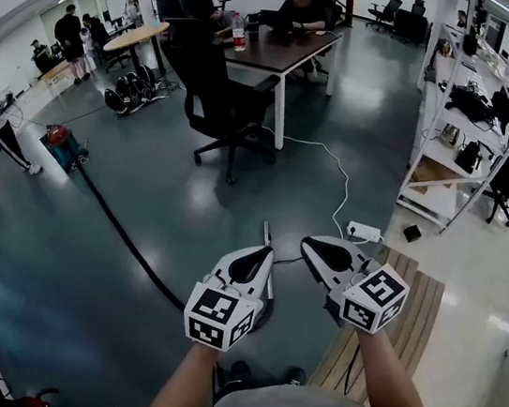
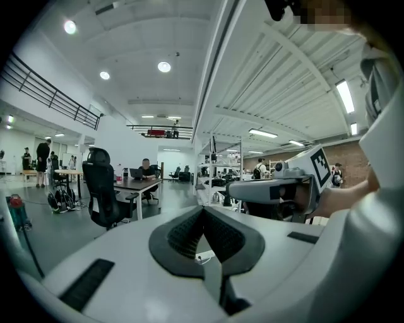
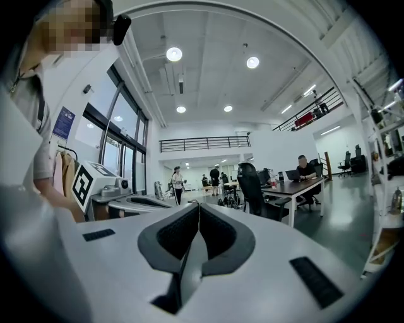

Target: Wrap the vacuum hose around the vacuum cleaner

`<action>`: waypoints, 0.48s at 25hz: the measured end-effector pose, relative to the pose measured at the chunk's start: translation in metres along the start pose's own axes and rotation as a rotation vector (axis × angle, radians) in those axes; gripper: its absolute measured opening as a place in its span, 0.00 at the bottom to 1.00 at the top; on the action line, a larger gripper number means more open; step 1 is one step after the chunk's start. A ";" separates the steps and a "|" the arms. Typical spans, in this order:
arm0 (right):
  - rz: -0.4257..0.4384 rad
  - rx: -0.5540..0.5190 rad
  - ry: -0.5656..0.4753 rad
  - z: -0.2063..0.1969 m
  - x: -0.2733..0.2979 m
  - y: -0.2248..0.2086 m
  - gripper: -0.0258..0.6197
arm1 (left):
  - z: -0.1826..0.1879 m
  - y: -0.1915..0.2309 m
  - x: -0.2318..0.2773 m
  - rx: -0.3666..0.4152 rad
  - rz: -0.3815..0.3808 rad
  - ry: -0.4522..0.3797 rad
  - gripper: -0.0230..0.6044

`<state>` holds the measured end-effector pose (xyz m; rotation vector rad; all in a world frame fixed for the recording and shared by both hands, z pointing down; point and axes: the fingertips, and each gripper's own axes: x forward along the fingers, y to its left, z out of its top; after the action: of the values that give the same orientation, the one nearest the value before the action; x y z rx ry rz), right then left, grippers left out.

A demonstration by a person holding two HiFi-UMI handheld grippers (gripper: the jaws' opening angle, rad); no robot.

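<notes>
Vacuum cleaner [image 1: 61, 146]: small canister with a blue body and red top. It stands upright on the grey-green floor [image 1: 47, 276], far off at upper left in the head view. It also shows at the left edge of the left gripper view [image 2: 17, 211].

Hose [image 1: 127, 238]: black and long, not wrapped. It lies nearly straight along the floor, running diagonally from the canister toward the camera. Its near end is hidden.

open floor [image 1: 237, 212] lies ahead, crossed at left by the black vacuum hose [image 1: 127, 236] running to the vacuum cleaner [image 1: 61, 146]; an office chair [image 1: 215, 99] and table [image 1: 298, 49] block the far middle; a power strip [image 1: 364, 231] and wooden slats [image 1: 421, 305] lie just right, shelving [image 1: 439, 170] beyond
</notes>
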<state>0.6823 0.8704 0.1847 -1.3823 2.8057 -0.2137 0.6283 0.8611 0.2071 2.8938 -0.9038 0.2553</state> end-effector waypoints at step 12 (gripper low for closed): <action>0.043 0.041 0.014 -0.010 0.026 -0.025 0.05 | -0.010 0.023 0.017 -0.008 0.041 0.050 0.05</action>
<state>0.6858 0.8360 0.1996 -1.3162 2.8224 -0.2794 0.6274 0.8341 0.2212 2.8506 -0.9549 0.3250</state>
